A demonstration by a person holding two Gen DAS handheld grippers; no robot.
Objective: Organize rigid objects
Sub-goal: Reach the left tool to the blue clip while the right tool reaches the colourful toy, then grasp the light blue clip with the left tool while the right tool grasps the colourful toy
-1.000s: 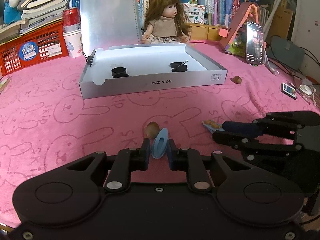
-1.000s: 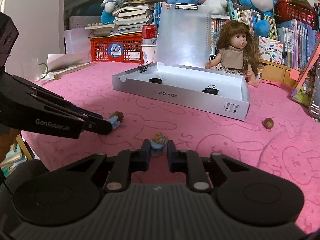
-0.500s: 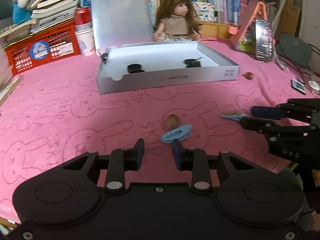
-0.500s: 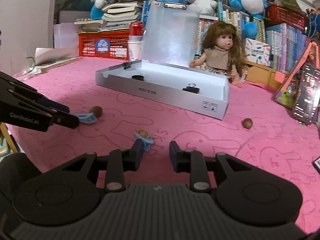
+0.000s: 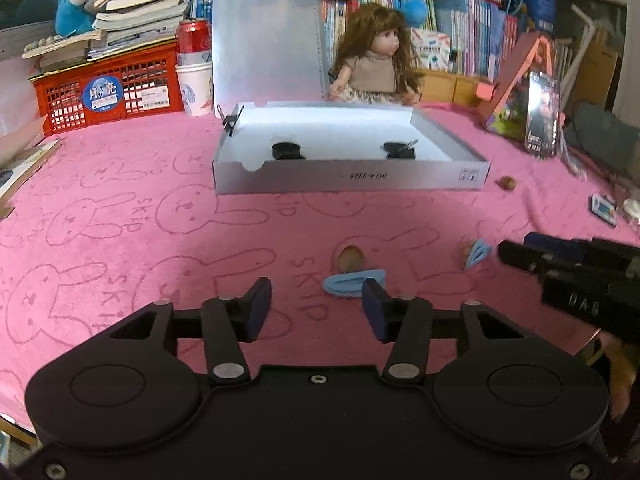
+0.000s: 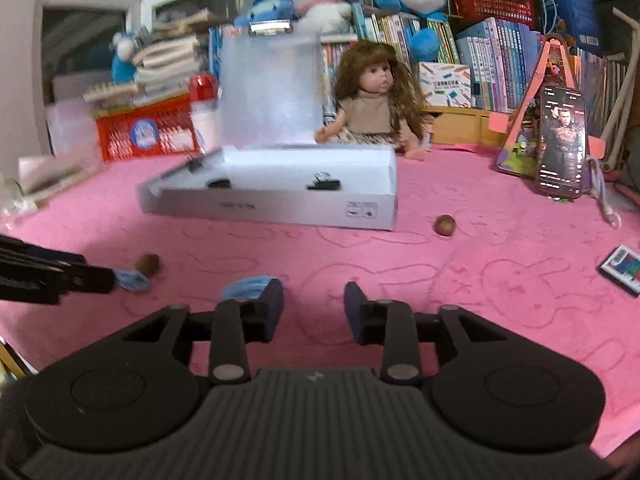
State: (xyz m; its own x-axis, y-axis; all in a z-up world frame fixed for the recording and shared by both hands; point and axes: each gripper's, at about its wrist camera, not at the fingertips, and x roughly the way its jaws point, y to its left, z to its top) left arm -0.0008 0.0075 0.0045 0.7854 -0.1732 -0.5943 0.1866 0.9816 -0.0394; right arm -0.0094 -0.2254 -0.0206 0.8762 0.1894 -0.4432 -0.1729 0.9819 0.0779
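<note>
On the pink cloth a flat blue oval piece (image 5: pixel 354 282) lies next to a brown nut (image 5: pixel 351 258), just ahead of my left gripper (image 5: pixel 316 304). Its jaws are opening with nothing between them. A second blue piece (image 6: pixel 248 286) lies on the cloth just past the left finger of my right gripper (image 6: pixel 312 304), whose jaws are also opening and hold nothing. In the left wrist view that piece (image 5: pixel 477 254) rests at the tips of the right gripper (image 5: pixel 516 248). The white cardboard box (image 5: pixel 348 178) stands open farther back with black binder clips (image 5: pixel 287 150) inside.
Another nut (image 6: pixel 445 225) lies right of the box. A doll (image 5: pixel 374 68) sits behind it, beside an upright clipboard (image 5: pixel 266 36). A red basket (image 5: pixel 108 88) stands back left, a phone on a stand (image 6: pixel 562 140) back right, a small card (image 6: pixel 622 268) at the right edge.
Both grippers were shut on their blue pieces a second ago. They have opened and drawn back a little, and both pieces now lie flat on the cloth.
</note>
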